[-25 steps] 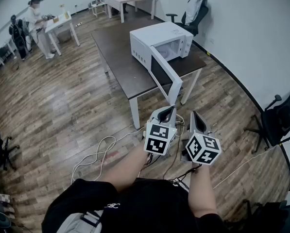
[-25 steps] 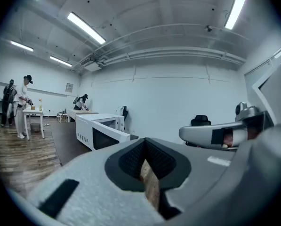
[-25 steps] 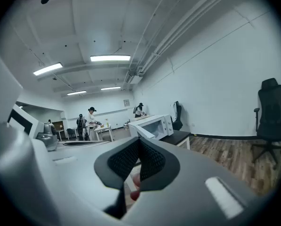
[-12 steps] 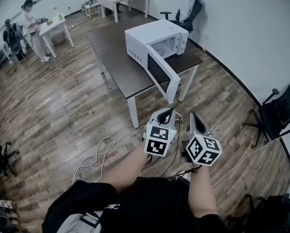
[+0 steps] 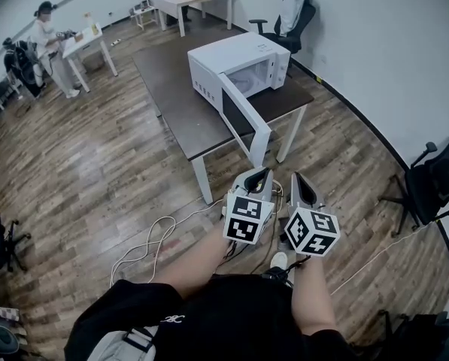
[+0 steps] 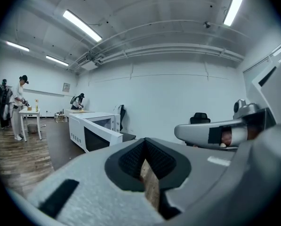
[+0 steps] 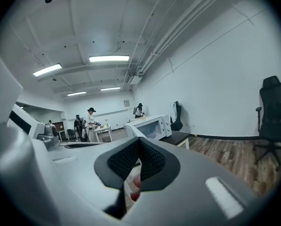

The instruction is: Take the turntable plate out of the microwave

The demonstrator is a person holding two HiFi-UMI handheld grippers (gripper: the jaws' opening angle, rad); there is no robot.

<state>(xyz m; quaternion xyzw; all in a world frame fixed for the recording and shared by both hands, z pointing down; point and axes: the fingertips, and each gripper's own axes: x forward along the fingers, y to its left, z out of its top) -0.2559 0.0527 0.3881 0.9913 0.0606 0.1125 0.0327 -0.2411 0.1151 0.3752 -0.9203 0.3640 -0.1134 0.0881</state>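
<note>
A white microwave [image 5: 235, 59] stands on a dark table [image 5: 175, 89], its door [image 5: 247, 119] swung open toward me. The cavity [image 5: 256, 77] looks pale inside, and I cannot make out the turntable plate. My left gripper [image 5: 259, 176] and right gripper [image 5: 300, 183] are held side by side in front of my body, well short of the table, both shut and holding nothing. The microwave [image 6: 91, 126] appears far ahead in the left gripper view, beyond the closed left gripper [image 6: 145, 147]. In the right gripper view the microwave [image 7: 152, 125] is also distant past the shut right gripper [image 7: 138, 149].
Cables [image 5: 153, 239] snake over the wood floor by my feet. Office chairs stand behind the table [image 5: 293, 13] and at the right wall [image 5: 435, 186]. A person [image 5: 47, 25] works at a white desk [image 5: 85, 40] at the far left.
The table and microwave have come nearer in the head view as I stepped toward them. Both grippers stay shut and side by side.
</note>
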